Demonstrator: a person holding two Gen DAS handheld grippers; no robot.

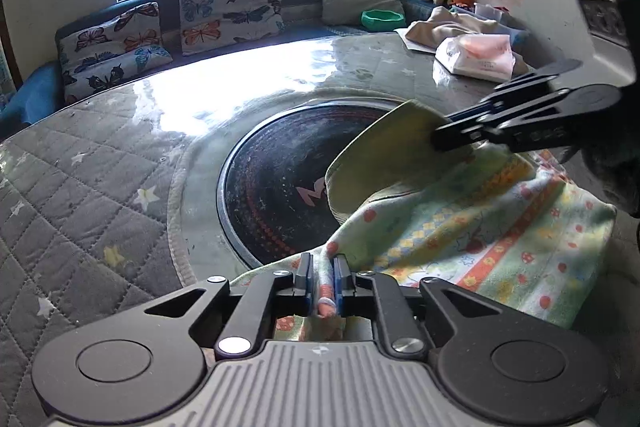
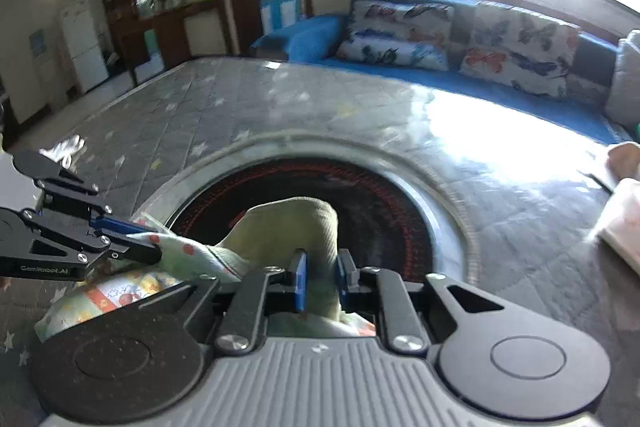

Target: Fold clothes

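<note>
A small patterned cloth, pale green with orange and yellow prints, hangs between my two grippers over the table. My left gripper is shut on its near corner. My right gripper is shut on the far edge, where the plain olive-green underside curls up. In the right wrist view, my right gripper pinches the olive fold, and my left gripper grips the printed corner at the left.
The table has a grey quilted cover with stars and a round black inset in the middle. A tissue pack and a beige cloth lie at the far right. A blue sofa with butterfly cushions stands behind.
</note>
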